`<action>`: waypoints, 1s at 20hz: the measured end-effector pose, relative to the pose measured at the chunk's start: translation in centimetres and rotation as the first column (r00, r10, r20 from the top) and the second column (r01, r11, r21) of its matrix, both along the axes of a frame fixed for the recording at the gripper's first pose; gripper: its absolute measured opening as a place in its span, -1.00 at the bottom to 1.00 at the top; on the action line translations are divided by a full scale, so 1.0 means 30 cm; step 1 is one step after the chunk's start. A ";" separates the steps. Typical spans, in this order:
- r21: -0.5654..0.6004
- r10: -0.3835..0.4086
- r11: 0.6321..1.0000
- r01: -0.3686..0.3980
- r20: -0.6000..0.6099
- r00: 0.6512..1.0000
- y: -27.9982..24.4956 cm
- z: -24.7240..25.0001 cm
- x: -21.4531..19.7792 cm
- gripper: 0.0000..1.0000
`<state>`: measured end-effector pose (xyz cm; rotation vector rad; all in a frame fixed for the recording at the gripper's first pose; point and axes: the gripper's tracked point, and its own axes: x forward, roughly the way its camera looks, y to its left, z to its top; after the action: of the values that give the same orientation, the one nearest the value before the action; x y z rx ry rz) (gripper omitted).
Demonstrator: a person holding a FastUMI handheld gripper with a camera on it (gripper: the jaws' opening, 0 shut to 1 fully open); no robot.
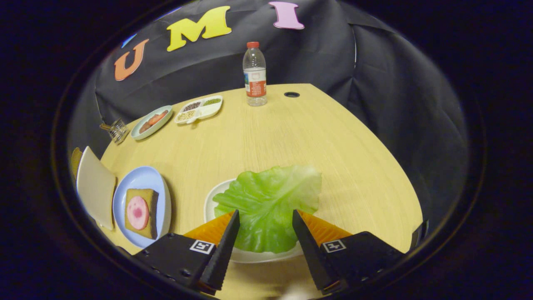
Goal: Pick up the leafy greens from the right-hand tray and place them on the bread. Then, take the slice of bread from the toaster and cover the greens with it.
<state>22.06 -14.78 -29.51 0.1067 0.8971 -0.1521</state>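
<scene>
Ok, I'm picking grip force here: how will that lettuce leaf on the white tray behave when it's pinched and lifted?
The lettuce leaf looks thin and ruffled, so it will probably flop and droop around the pinch. It is likely very light, so gentle force should do. It overhangs the white tray, so it may drag or catch when lifted. The gripper stands open, its fingers either side of the leaf.

Gripper (265,214) level, pointing fwd, fingers (227,237) spread wide apart, nothing pinched btw them.

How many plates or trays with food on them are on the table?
4. A white tray under the lettuce leaf between the open gripper fingers; a blue plate with bread beside it; a small plate and a divided tray farther back.
</scene>
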 end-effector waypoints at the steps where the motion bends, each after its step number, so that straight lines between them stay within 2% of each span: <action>1: 0.013 -0.001 1.000 0.001 -0.008 1.000 0.003 -0.013 -0.003 0.57; 2: 0.016 0.004 1.000 -0.004 -0.029 1.000 0.007 -0.032 -0.004 0.52; 4: 0.004 0.008 1.000 -0.008 -0.019 1.000 0.004 -0.030 -0.013 0.01; 7: -0.012 0.015 1.000 -0.015 -0.022 1.000 0.010 -0.031 -0.011 -0.05; 10: -0.003 0.028 1.000 -0.028 -0.020 0.999 0.024 -0.038 -0.006 -0.89; 13: -0.008 0.009 1.000 -0.009 -0.012 1.000 0.023 -0.021 -0.015 -0.89; 14: 0.000 0.009 1.000 -0.009 -0.005 1.000 0.032 -0.002 -0.020 -1.00; 20: 0.015 0.020 1.000 -0.021 0.097 0.995 0.094 0.162 -0.055 -1.00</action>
<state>20.40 -11.97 -24.64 0.1189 0.8021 -0.1197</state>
